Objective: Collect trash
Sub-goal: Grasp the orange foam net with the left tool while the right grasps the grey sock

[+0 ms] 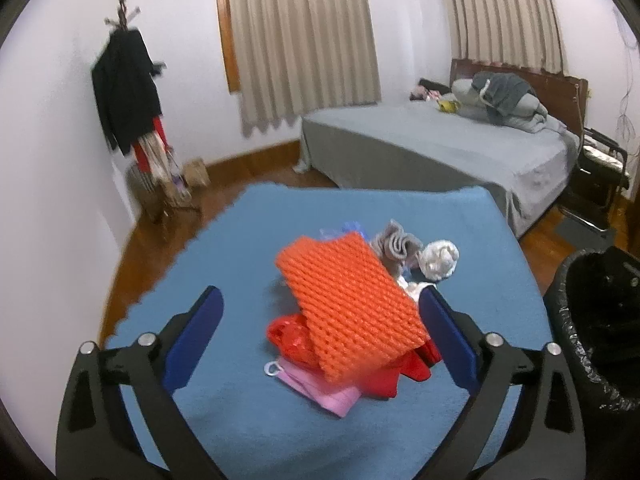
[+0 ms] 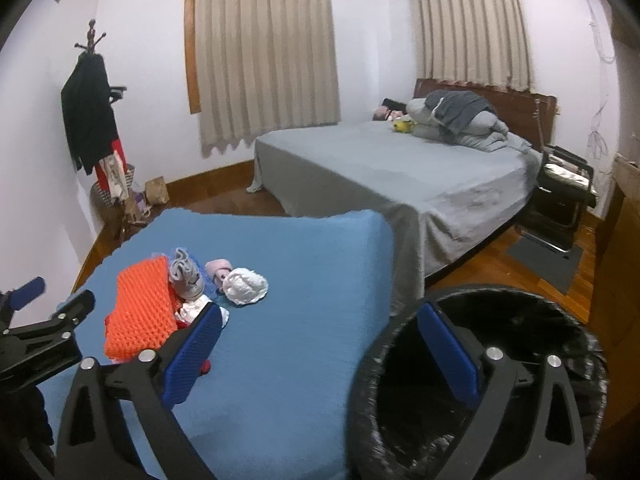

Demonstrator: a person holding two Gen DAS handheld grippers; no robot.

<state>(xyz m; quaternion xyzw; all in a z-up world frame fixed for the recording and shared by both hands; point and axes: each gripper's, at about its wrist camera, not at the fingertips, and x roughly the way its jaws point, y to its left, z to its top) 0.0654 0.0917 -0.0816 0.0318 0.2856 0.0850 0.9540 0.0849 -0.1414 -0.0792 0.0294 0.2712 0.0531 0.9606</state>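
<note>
My left fingers (image 1: 320,316) stand wide open around the orange netting (image 1: 348,308) piled on the blue surface (image 1: 240,248), gripping nothing. My right fingers (image 2: 320,344) are open too. Closing now might snag the red bag (image 1: 292,336) underneath and drag it short of the bin (image 2: 480,320).

Both tools I'm working look the same. Left gripper (image 1: 320,312): black plastic frame, two arms spreading in a V, each with a triangular cutout near its base. Two round silver screw heads sit on each arm. Fingers (image 1: 198,334) carry deep blue pads with a fine ribbed texture. Right gripper (image 2: 320,334): identical black arms, silver screws, blue ribbed pads (image 2: 192,350). No cables or markings visible.
</note>
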